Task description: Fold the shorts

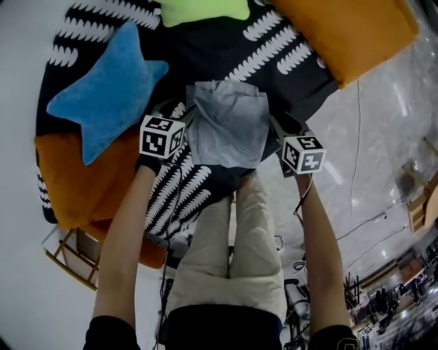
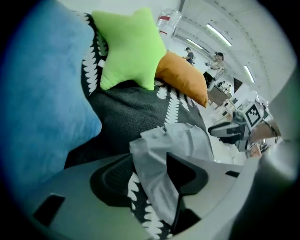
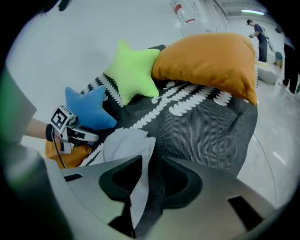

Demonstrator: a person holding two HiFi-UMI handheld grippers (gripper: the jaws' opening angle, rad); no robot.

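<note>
Grey shorts point(image 1: 229, 126) lie folded on the black patterned cover point(image 1: 212, 51); left gripper point(image 2: 149, 161) and right gripper point(image 3: 151, 161) stand released with fabric loose between their jaws, so draw both clear without snagging the fold.

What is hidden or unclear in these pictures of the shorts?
- Head view: the marker cubes cover most of the fingers of the left gripper and right gripper, hiding their contact with the shorts.
- Head view: the green star pillow is cut off by the top edge.
- Gripper views: the fingers hide the shorts' near edge.
- All views: the top layer covers the shorts' lower layers.
</note>
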